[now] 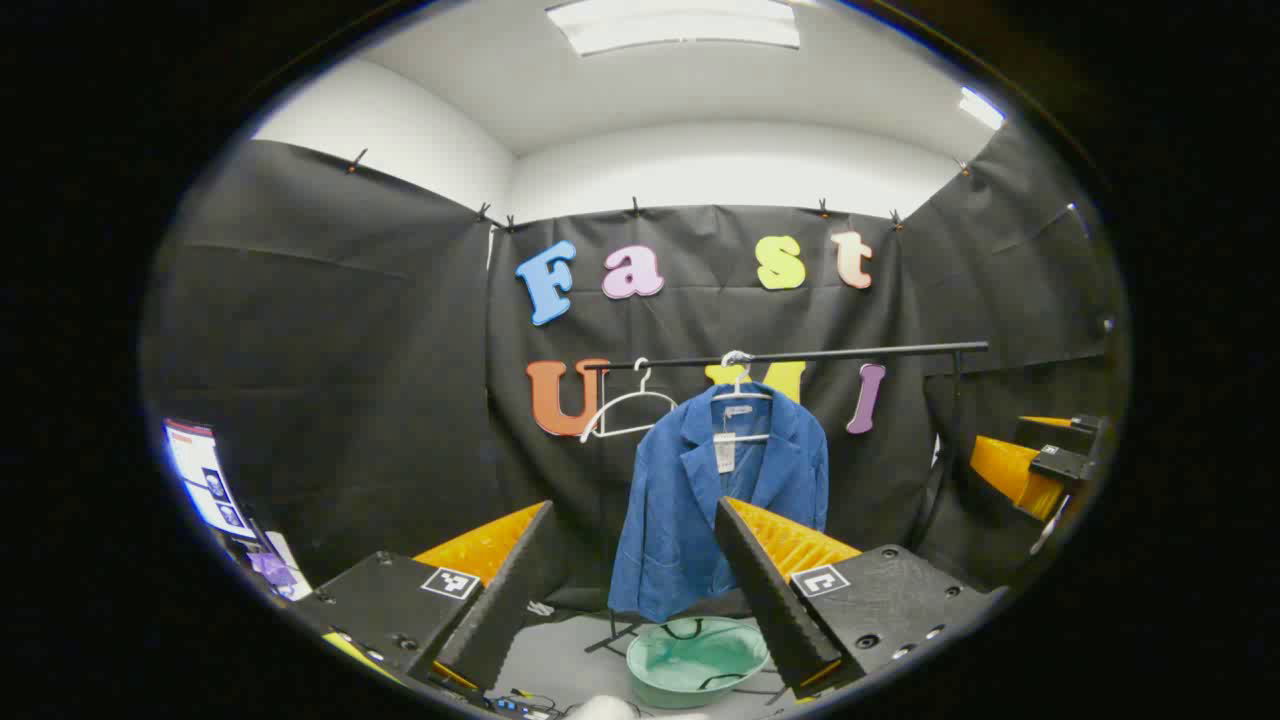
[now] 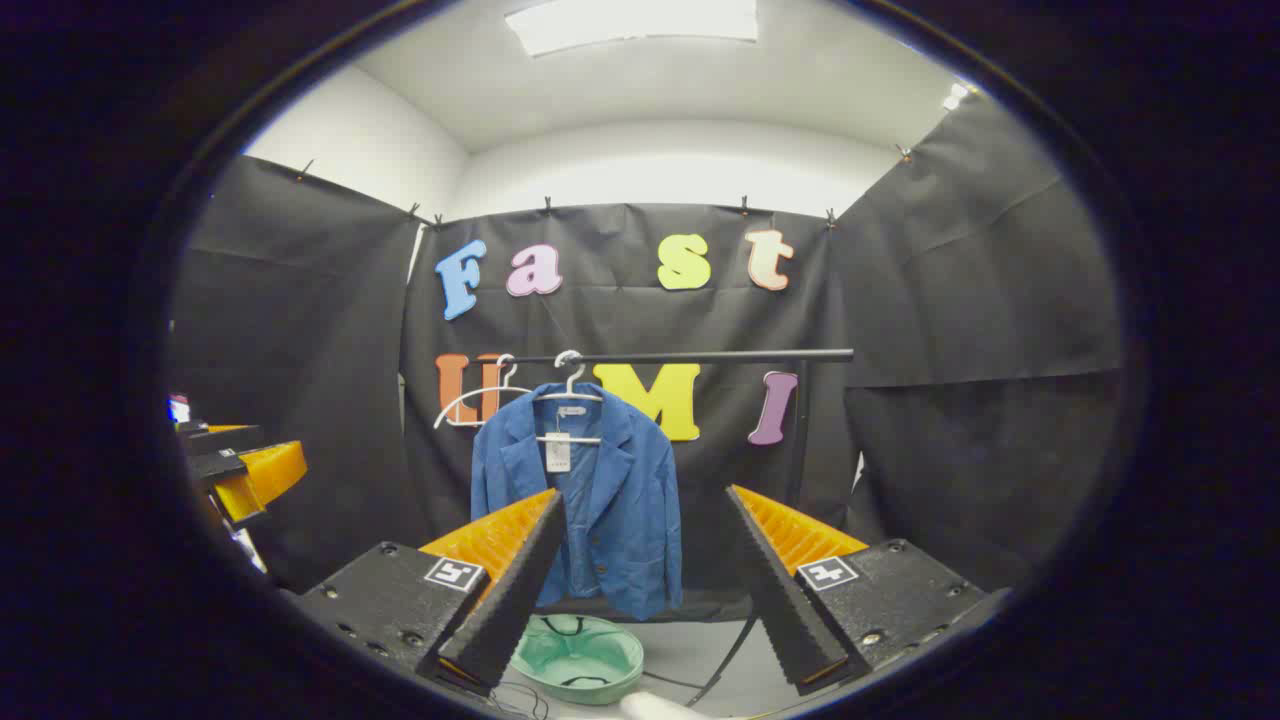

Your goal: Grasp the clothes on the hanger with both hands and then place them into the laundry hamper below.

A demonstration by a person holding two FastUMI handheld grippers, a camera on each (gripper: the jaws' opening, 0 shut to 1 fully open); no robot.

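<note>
Blue fabric jacket (image 1: 720, 500) hangs on a white hanger (image 1: 740, 395) from a black metal rail (image 1: 800, 355); pale green laundry hamper (image 1: 695, 660) at six o'clock below. Left gripper (image 1: 640, 590) and right gripper (image 2: 645, 590) spread wide, grasping nothing.

Black cloth wall (image 1: 340, 340) on three sides, clipped along its top edge. White upper wall (image 2: 660, 160) and white ceiling above. Bright ceiling light panel (image 1: 675, 25) overhead; second small light (image 1: 980, 107) at upper right. Grey floor (image 1: 560, 665) below. Lit screen (image 1: 205, 480) at far left. Black rail (image 2: 690, 356) on black upright post (image 2: 798, 430) before back wall.
</note>
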